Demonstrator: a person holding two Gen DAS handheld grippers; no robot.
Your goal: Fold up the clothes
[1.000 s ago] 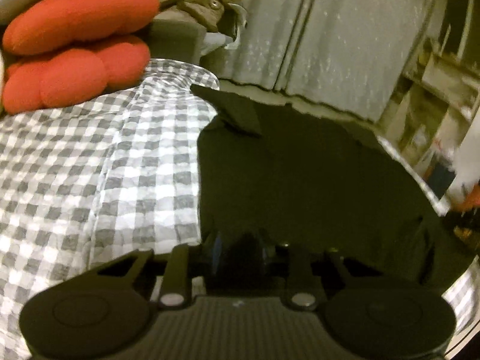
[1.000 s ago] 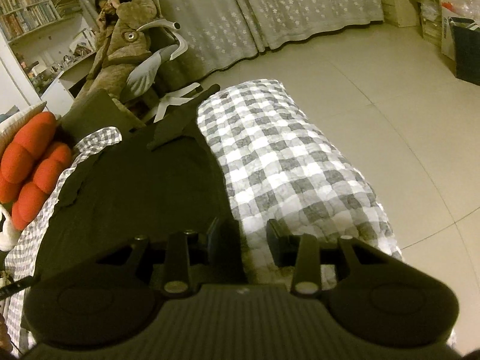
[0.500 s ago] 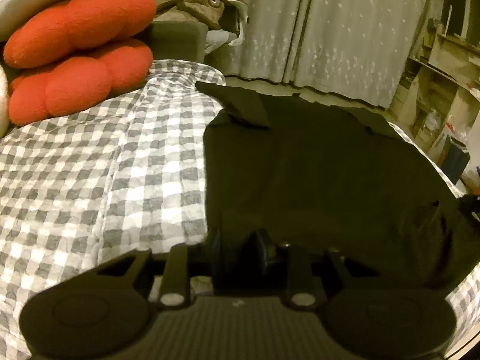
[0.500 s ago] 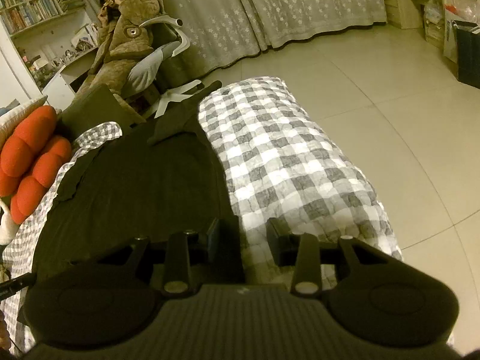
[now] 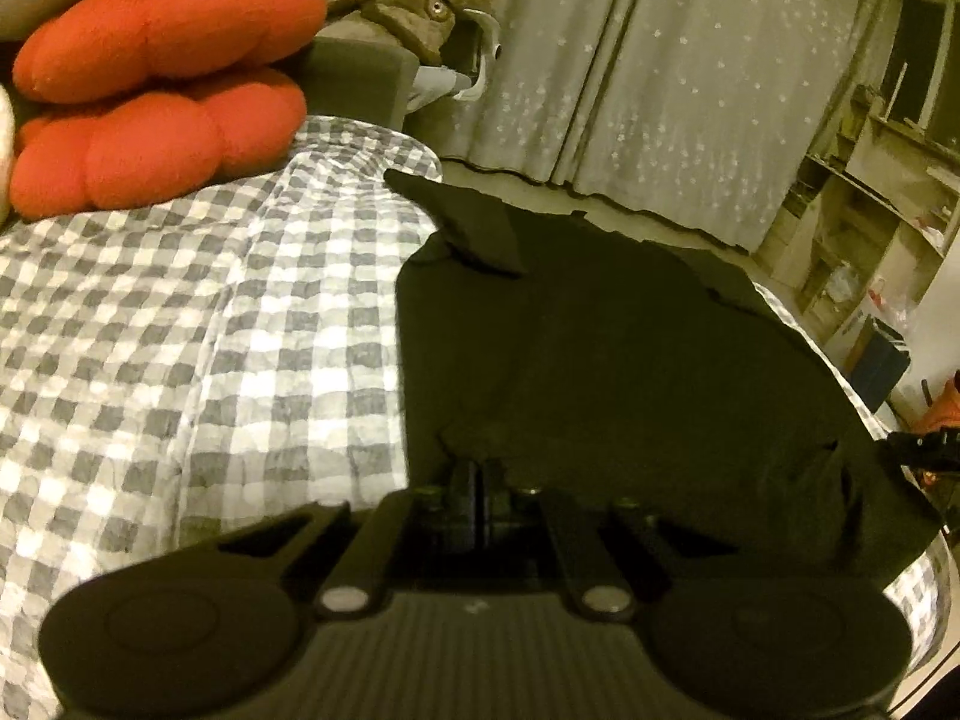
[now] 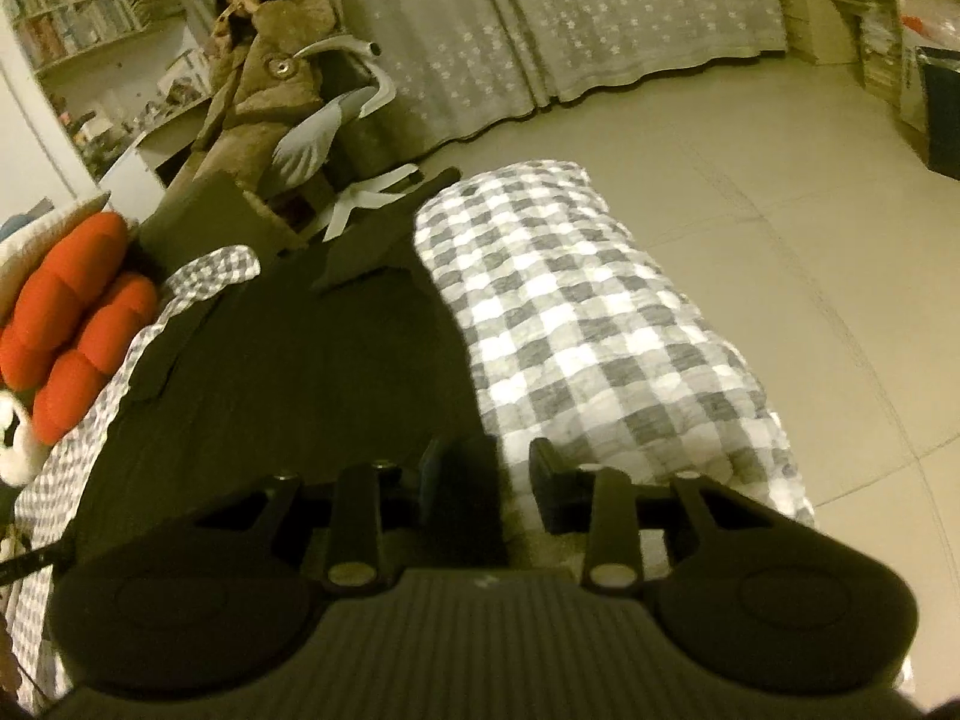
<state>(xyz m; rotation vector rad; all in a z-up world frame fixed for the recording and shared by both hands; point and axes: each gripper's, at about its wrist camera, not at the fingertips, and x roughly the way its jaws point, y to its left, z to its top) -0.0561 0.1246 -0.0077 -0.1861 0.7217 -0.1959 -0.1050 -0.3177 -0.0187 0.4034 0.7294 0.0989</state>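
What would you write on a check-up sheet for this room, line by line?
Surface: a bed under a grey-and-white checked quilt.
Job's things: one dark garment spread flat on the quilt, sleeves pointing away.
Clutter: orange cushions piled at the bed's far left corner.
Grippers: left gripper has its jaws shut, seemingly pinching the garment's near edge; right gripper has its jaws open at the garment's right edge, over the quilt.
Cables: nothing seen.
Surroundings: a person in a brown coat sits on an office chair; starred curtains, shelves and a tiled floor.
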